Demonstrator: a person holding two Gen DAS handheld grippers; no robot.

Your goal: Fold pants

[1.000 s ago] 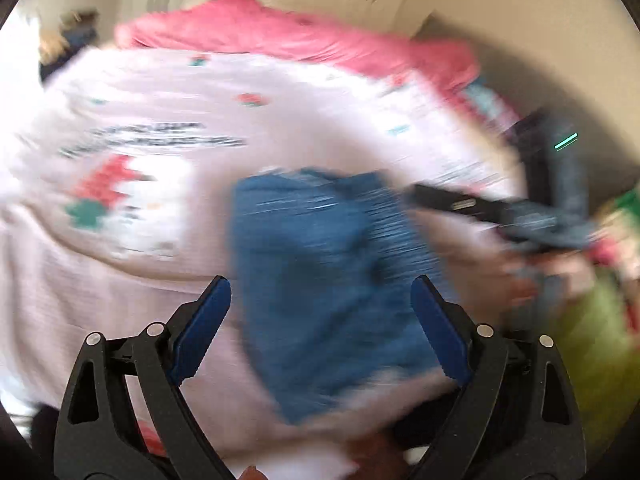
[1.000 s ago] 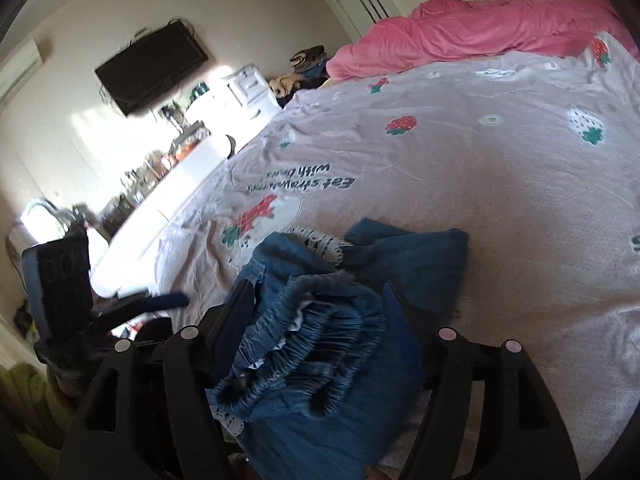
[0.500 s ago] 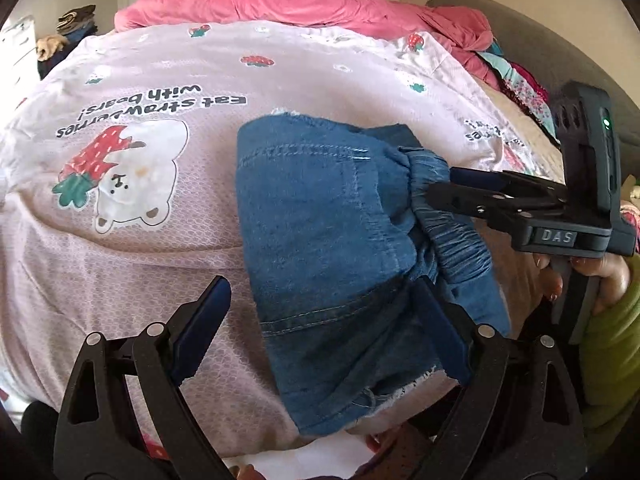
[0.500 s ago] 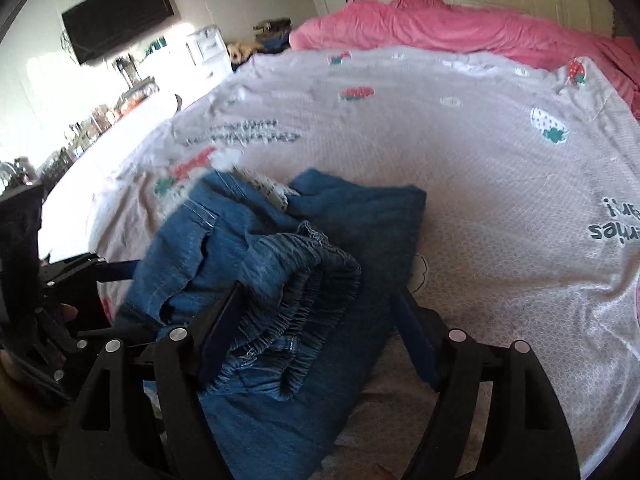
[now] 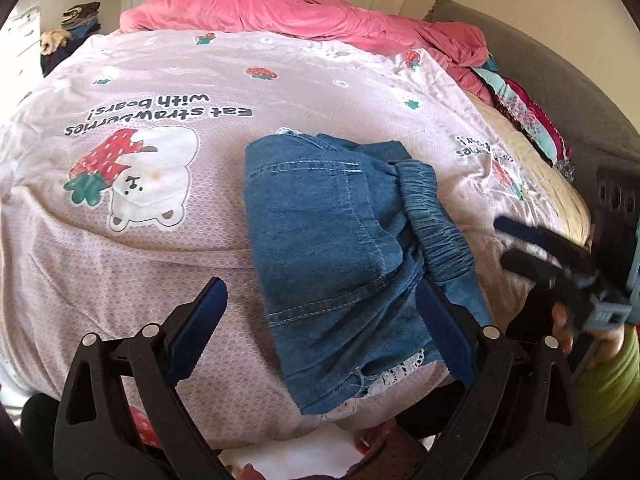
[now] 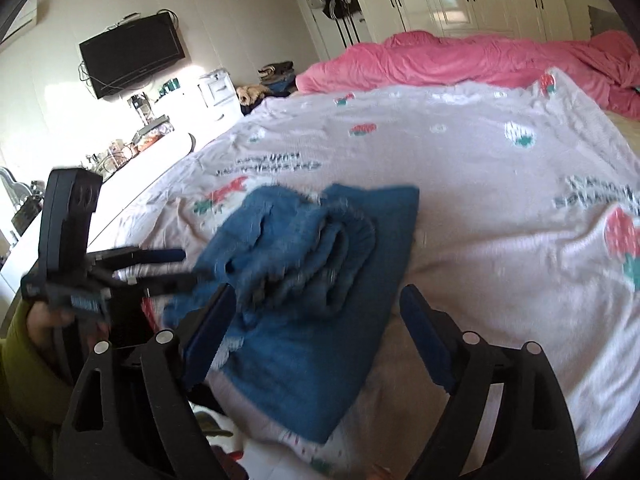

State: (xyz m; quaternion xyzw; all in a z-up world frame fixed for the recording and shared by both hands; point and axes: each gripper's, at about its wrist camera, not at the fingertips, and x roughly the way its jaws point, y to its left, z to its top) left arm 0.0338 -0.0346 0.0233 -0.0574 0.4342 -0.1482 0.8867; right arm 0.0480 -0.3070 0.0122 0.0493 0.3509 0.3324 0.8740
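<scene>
We count one pair of pants (image 5: pixel 336 256), one sheet (image 5: pixel 160 264), one pink blanket (image 5: pixel 304 12), and two grippers, one in each hand. The pants lie on the sheet near the bed's close edge, at about six o'clock of the bedspread in the left wrist view. They're blue denim, folded into a compact stack, with the gathered elastic waistband bunched along the three o'clock side and a stitched pocket panel facing up. A bit of white lace trim peeks out at the bottom hem.

The left gripper (image 5: pixel 320 324) hovers low over the pants, its jaws wide apart; the three o'clock jaw overlaps the denim edge but nothing is pinched. The right gripper (image 6: pixel 316 332) has its jaws opening, wide apart and straddling the near corner of the stack, and its pads press on nothing.

In the right wrist view the pants are smeared by motion blur, so the folds there are hard to read. We see the right gripper at three o'clock in the left view, partly cut off by the frame and blurred. A TV (image 6: pixel 132 54) hangs on the wall at ten o'clock in the right view. The bed's near edge hides behind both grippers' frames.
</scene>
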